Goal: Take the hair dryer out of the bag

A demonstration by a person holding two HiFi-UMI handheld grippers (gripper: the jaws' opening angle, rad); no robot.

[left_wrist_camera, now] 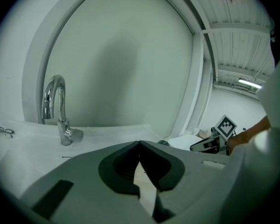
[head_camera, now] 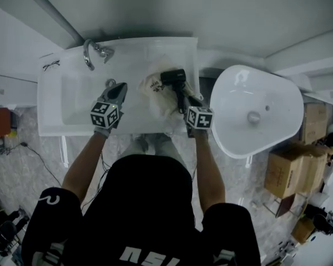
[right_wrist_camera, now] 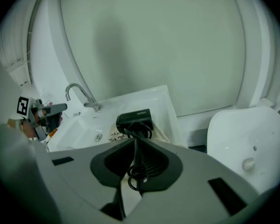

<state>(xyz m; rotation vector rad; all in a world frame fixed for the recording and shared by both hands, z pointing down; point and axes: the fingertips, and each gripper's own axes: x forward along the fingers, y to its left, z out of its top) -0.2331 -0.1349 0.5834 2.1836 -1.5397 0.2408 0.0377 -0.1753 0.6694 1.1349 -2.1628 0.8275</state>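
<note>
A black hair dryer [head_camera: 173, 77] [right_wrist_camera: 135, 120] is held above a cream cloth bag [head_camera: 154, 87] [right_wrist_camera: 113, 135] that lies at the right end of the white sink [head_camera: 55, 101]. Its handle and coiled cord [right_wrist_camera: 136, 171] run down between the jaws of my right gripper [head_camera: 190, 101] [right_wrist_camera: 134, 141], which is shut on the handle. My left gripper [head_camera: 119, 88] [left_wrist_camera: 140, 143] hovers over the basin left of the bag. It is shut, with nothing seen in its grip.
A chrome faucet [head_camera: 91, 51] [left_wrist_camera: 56, 106] stands at the sink's back left, with spectacles [head_camera: 51, 66] [left_wrist_camera: 4, 132] on the ledge beside it. A second white basin [head_camera: 255, 112] [right_wrist_camera: 247, 139] sits to the right. Cardboard boxes [head_camera: 286, 170] stand on the floor lower right.
</note>
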